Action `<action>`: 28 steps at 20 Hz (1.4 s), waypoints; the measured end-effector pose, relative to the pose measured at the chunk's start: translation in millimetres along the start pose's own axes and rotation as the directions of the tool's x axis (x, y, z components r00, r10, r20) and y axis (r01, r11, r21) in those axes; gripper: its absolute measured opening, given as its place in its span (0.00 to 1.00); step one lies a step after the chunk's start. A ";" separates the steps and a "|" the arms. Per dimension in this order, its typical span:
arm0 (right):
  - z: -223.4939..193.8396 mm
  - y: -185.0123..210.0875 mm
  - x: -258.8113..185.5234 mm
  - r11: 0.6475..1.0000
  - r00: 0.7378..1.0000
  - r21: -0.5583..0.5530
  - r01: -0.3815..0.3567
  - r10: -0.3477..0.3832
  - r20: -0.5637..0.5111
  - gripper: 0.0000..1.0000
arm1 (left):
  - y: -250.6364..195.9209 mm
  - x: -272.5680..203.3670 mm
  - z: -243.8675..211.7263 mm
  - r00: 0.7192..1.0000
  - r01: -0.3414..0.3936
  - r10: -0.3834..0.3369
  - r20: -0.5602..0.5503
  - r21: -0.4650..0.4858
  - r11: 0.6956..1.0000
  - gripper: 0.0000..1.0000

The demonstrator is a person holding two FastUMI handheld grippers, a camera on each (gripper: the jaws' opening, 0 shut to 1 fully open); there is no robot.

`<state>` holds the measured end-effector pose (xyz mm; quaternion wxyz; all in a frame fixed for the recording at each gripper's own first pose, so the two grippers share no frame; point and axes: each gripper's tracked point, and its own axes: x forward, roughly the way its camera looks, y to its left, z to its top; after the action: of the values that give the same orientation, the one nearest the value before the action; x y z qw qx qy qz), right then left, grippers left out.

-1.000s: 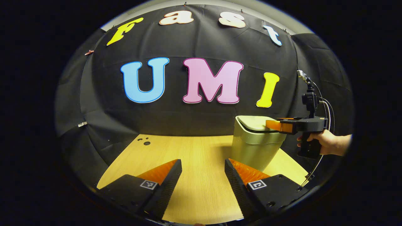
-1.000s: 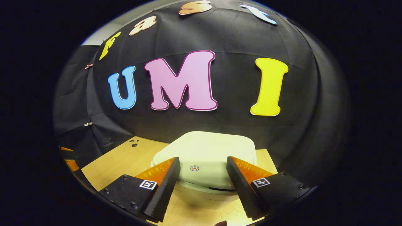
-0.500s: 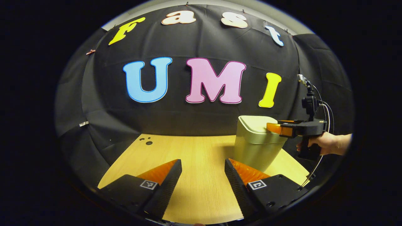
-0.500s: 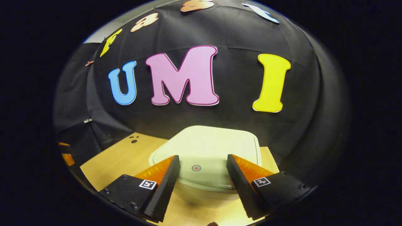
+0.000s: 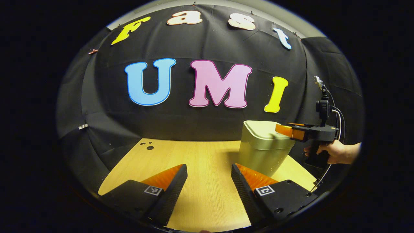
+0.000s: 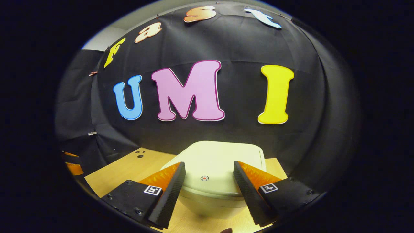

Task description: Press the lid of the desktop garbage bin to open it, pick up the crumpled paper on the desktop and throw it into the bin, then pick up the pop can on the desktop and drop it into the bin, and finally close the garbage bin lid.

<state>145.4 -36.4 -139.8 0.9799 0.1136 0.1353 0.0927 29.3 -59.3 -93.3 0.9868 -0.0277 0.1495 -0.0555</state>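
Over the near edge of the garbage bin (image 6: 213,197) we hold the right hand-held gripper (image 6: 209,173), its fingers apart and clamped on nothing, just above the lid (image 6: 220,161), which lies flat and shut. A small round target mark (image 6: 204,178) sits on the lid between our fingertips. We see no crumpled paper and no pop can on the tabletop (image 5: 197,161), so we judge one of two things: either the task is nearly over, with both items already inside and the lid closed, or it stands at the very start, with the opening press to come and the items lying beyond what we can see. From these pictures we cannot tell which.

The left hand-held gripper (image 5: 208,176) hangs low over the bare tabletop, fingers apart and empty, well clear of the bin.

The right gripper view gives us the lid from above, with its mark and the seam at its front. The left gripper view gives us the bin (image 5: 263,149) from the side, standing upright near the right end of the tabletop, with the right hand-held gripper (image 5: 286,130) level over its rim and the hand (image 5: 333,152) that carries it.
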 end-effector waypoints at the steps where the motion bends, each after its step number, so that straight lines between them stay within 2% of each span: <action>1: 1.6 3.1 -3.2 1.000 1.000 0.000 -0.004 0.004 0.002 0.94 | -0.7 0.1 0.1 1.000 0.007 -0.007 0.001 -0.001 1.000 0.89; 6: 9.7 18.3 -27.0 1.000 1.000 -0.017 -0.008 0.008 0.026 0.94 | -1.7 0.2 3.1 0.999 0.037 -0.037 0.011 0.010 0.999 0.89; 13: 22.2 47.3 -71.2 1.000 0.998 0.026 0.009 -0.011 0.067 0.94 | 6.6 -1.8 12.1 0.995 0.082 -0.083 0.047 0.020 0.996 0.89; 19: 17.0 73.0 -104.5 0.999 0.996 -0.004 0.039 -0.039 0.078 0.94 | 14.4 -1.3 15.4 0.989 0.126 -0.128 0.069 0.021 0.992 0.89; 28: 12.0 94.6 -139.3 0.998 0.994 -0.035 0.045 -0.042 0.099 0.94 | 17.9 -2.2 14.3 0.987 0.139 -0.141 0.078 0.023 0.990 0.89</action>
<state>2.8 22.2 -71.1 0.9891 0.0970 0.0877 0.0680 33.3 -40.8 -80.3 0.9858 -0.0315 0.1073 -0.1249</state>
